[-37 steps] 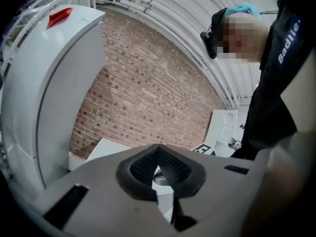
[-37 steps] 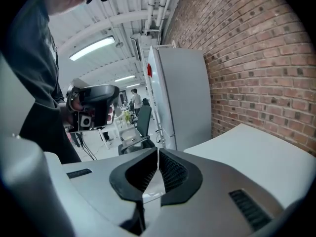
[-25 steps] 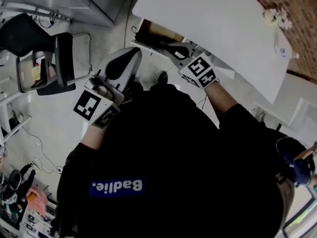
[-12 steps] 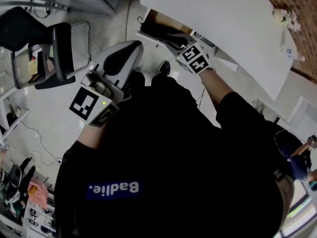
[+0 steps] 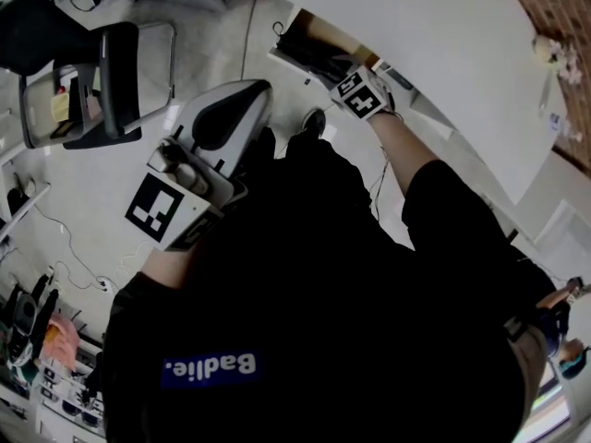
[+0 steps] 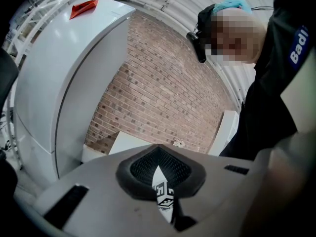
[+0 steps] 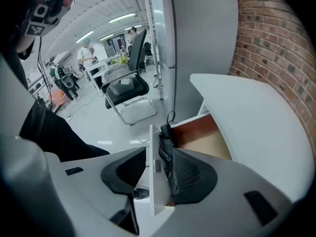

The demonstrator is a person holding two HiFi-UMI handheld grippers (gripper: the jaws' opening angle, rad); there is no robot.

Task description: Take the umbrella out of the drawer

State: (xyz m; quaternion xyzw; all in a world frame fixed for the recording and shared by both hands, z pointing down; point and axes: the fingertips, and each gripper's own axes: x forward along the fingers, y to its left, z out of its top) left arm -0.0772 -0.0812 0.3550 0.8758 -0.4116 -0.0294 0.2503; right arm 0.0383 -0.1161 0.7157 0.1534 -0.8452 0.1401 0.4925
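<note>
From the head view, the person in a black shirt (image 5: 305,284) leans over a white counter (image 5: 434,44), under which an open drawer (image 5: 297,37) juts toward the floor. The right hand-held gripper (image 5: 343,79) reaches to the drawer's near end. What lies in the drawer reads only as a dark shape. The left hand-held gripper (image 5: 242,100) is held off to the side, well apart from the drawer, over bare floor near a black office chair (image 5: 102,81).

In the left gripper view, the left hand-held gripper (image 6: 158,174) points up at a brick wall (image 6: 163,102) and a tall white cabinet (image 6: 54,83). Its jaws are drawn together to a thin slit and grip nothing.

In the right gripper view, the right hand-held gripper (image 7: 158,158) has its jaws standing apart, straddling the drawer's white front panel (image 7: 152,177). The umbrella (image 7: 165,149), black and folded, lies inside the wooden drawer (image 7: 207,137), pressed along the inner side of that panel, with its strap loop (image 7: 170,116) at the far end. One pad sits against the umbrella; the other is just beside the panel's outer face, and contact there cannot be told. The counter (image 7: 256,112) overhangs the drawer on the right, and the office chair (image 7: 126,88) stands beyond.
</note>
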